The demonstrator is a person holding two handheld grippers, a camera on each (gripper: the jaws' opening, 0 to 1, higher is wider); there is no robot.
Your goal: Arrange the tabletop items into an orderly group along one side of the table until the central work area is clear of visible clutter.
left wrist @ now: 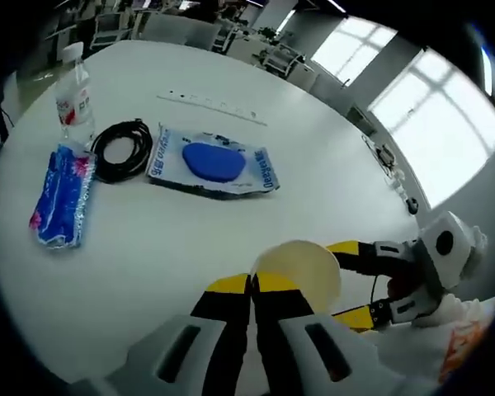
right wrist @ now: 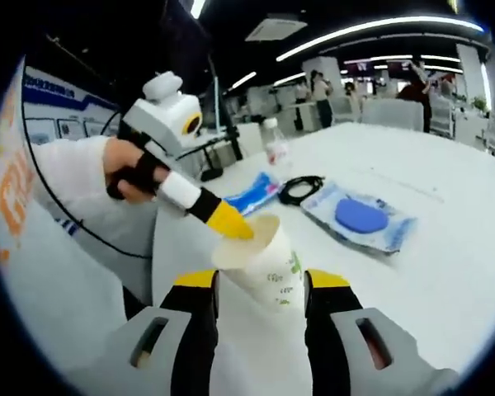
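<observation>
Right tongs (right wrist: 252,285) — round paper cup (right wrist: 262,262)

Closed left tool (left wrist: 252,289) touches paper cup (left wrist: 301,268) rim.

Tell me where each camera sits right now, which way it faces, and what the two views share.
Left gripper view: rides the left gripper, jaws together at the cup rim, facing across the white table toward windows; right gripper enters from the right.
Right gripper view: rides the right gripper, jaws either side of the cup, facing into the office; a hand holds the left gripper.
Shared: cup, bottle, cable, blue pouch, packet.
</observation>
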